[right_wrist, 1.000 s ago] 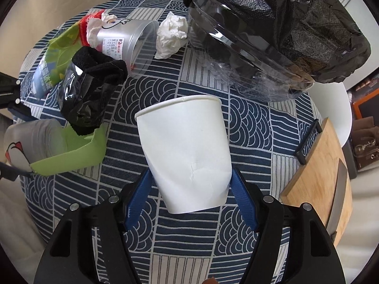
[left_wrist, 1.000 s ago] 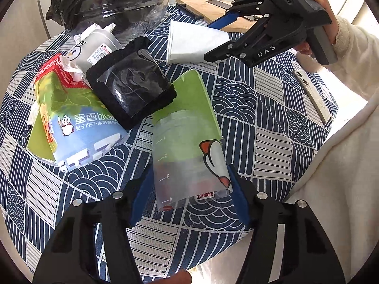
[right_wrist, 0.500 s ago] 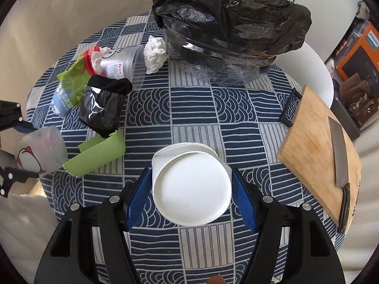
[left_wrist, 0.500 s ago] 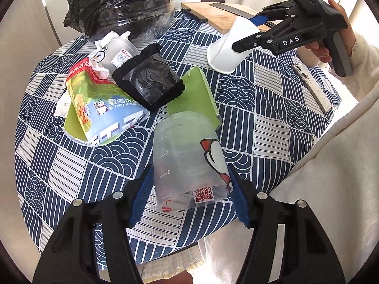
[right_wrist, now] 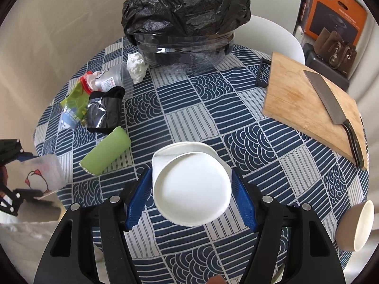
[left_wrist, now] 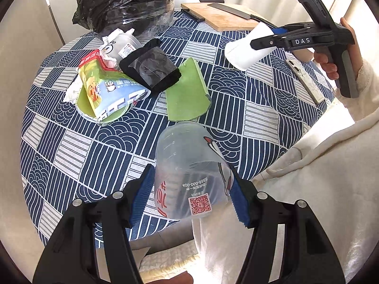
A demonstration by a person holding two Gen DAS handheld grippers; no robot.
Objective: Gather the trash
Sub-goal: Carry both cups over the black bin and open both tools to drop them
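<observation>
above the near edge of the round table (left_wrist: 260,123), with its blue-and-white patterned cloth, the left gripper (left_wrist: 189,196) holds a clear plastic cup (left_wrist: 189,177) off the surface, its blue pads (left_wrist: 142,196) pressed against the cup's two sides. the cup is tilted, its printed label and code square facing the camera. over the same table, the right gripper (right_wrist: 190,198) is clamped on a white paper cup (right_wrist: 191,184), whose round bottom faces the camera and whose sides sit between the blue pads (right_wrist: 244,203); it too is lifted clear of the cloth. in the left wrist view a hand (left_wrist: 331,54) in a cream sleeve carries that gripper at the upper right.

on the left side of the table lies more trash: a green sleeve (right_wrist: 106,151) flat on the cloth, a black pouch (right_wrist: 104,111) just beyond it, a green and blue drink packet (left_wrist: 109,94) touching the pouch, another clear cup (right_wrist: 113,80) on its side, and a crumpled white tissue (right_wrist: 136,67) beside it. at the far edge stands a clear tub lined with a black trash bag (right_wrist: 184,11). a wooden cutting board (right_wrist: 303,108) with a cleaver (right_wrist: 331,108) on it lies at the right, and a small bowl (right_wrist: 355,227) sits tipped near the right edge.
</observation>
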